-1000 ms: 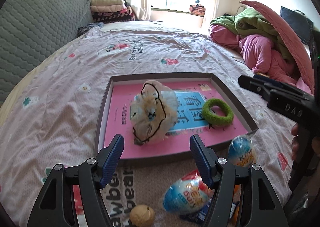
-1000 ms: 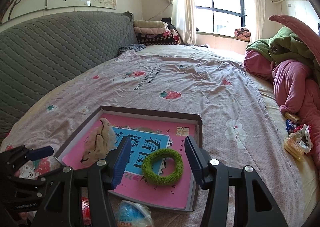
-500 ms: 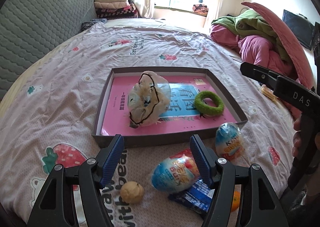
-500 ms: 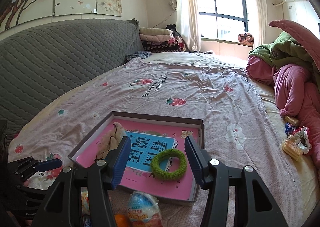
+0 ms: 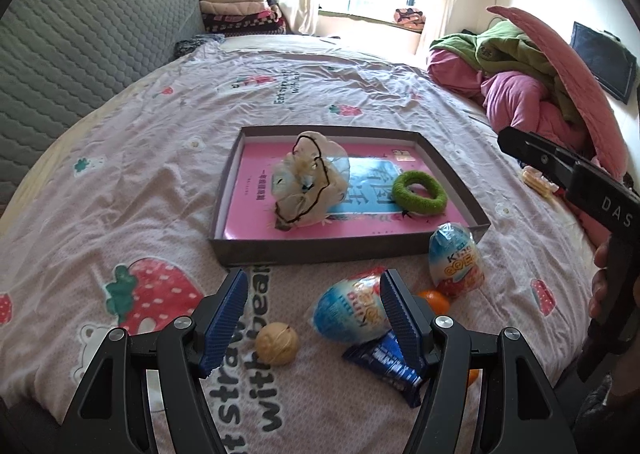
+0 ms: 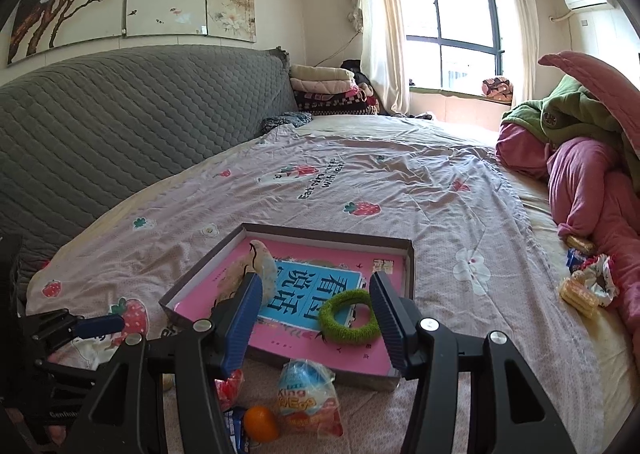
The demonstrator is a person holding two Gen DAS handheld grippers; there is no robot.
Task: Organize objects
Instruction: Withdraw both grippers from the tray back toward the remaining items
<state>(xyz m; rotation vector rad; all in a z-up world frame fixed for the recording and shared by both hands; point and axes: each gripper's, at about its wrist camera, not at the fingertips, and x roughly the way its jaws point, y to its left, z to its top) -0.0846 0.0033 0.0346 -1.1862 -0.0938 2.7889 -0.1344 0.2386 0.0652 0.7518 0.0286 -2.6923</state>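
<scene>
Both hand-held tools hung above the pink strawberry-print bedspread with nothing in them. The left gripper had its blue-padded jaws spread wide over the loose clutter, and the right gripper stood about half open, empty too, pointing across the shallow grey cardboard tray that lay near the foot of the bed.

Inside that tray, on a pink and blue book cover, sat a crumpled translucent pouch with a black cord and a fuzzy green ring. Everything else waited outside it, just in front of the tray's near wall: a blue foil-wrapped egg lying on its side, a second foil egg standing upright against the tray's corner, a round tan walnut, a small orange fruit and a dark blue snack wrapper.

The trouble I could foresee lay in that crowding. The lying egg rested partly over the blue wrapper, so jaws closing on it might pinch both. The foil looked slick and the egg rounded (a bad pairing for flat pads), so a squeeze off its middle could squirt it sideways. The walnut and the orange fruit would roll at a nudge on the soft, creased cover.
</scene>
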